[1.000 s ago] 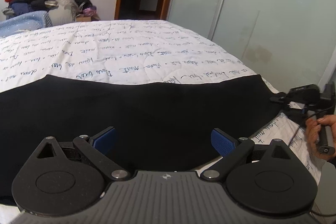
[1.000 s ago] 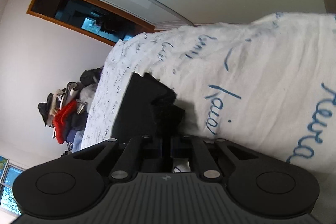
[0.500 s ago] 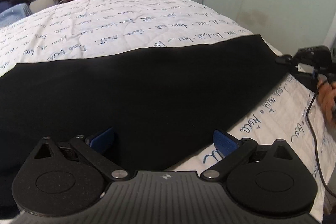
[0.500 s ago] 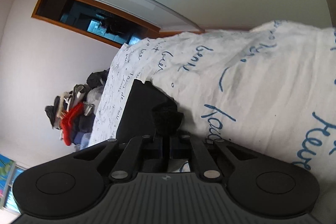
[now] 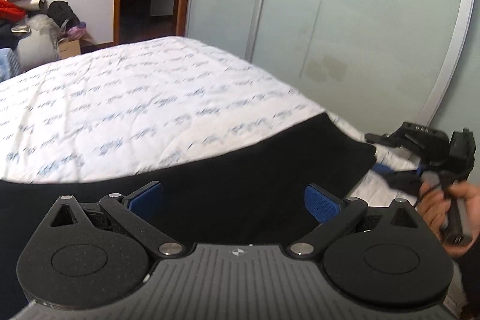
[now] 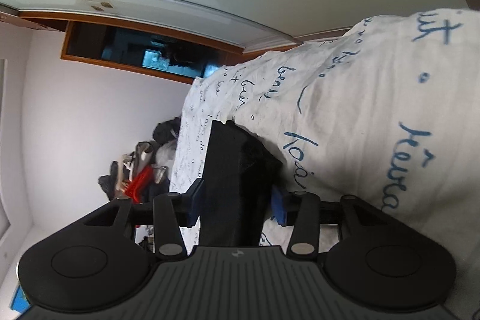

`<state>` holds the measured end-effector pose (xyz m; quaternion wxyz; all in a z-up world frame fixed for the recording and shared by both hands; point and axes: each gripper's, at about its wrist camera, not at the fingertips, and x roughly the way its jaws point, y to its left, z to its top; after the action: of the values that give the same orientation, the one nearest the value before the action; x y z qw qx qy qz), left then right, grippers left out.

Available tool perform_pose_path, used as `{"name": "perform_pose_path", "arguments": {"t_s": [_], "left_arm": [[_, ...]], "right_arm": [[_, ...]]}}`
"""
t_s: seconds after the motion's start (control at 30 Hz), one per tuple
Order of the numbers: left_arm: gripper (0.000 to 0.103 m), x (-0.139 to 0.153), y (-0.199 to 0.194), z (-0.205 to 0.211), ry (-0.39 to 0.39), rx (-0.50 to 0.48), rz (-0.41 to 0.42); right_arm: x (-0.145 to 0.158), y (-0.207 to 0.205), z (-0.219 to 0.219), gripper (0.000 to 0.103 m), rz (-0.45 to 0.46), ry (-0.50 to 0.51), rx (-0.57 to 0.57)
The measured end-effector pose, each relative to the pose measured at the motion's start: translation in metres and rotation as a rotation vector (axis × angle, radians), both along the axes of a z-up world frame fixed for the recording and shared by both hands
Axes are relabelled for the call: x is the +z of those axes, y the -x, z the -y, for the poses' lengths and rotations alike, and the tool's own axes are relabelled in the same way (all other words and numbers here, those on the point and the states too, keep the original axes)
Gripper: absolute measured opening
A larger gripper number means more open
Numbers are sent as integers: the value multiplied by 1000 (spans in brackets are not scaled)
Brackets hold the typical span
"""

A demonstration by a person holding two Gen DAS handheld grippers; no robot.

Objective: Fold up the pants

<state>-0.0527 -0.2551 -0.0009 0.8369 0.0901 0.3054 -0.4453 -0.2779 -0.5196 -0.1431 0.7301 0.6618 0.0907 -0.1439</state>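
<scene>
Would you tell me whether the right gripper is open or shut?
Open: the right gripper has just been opening, and its blue pads stand clear of the black pants between them.

black pants (image 5: 210, 194) cut off at left edge, quilt lettering (image 5: 144, 107) blurred, clothes pile (image 5: 18, 8) cropped

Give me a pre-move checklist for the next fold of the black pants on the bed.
1. Right gripper released: ok; it has just been opening, the pants edge lies between its pads, unpressed.
2. Left gripper open and empty: ok.
3. Pants flat on the bedspread: ok where visible; their left end is out of view.
4. Room on the bedspread beyond the pants: ok.
5. Right gripper's cable off the pants: cannot tell.
</scene>
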Motion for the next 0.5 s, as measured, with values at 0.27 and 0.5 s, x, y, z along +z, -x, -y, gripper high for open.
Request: {"name": "perform_pose_path", "arguments": {"t_s": [0.27, 0.5], "left_arm": [[101, 2, 12, 33, 10, -43, -60], [102, 34, -22, 102, 46, -69, -214]], "right_arm": [[5, -17, -6, 11, -114, 136, -17], [41, -49, -58, 10, -350, 688, 8]]}}
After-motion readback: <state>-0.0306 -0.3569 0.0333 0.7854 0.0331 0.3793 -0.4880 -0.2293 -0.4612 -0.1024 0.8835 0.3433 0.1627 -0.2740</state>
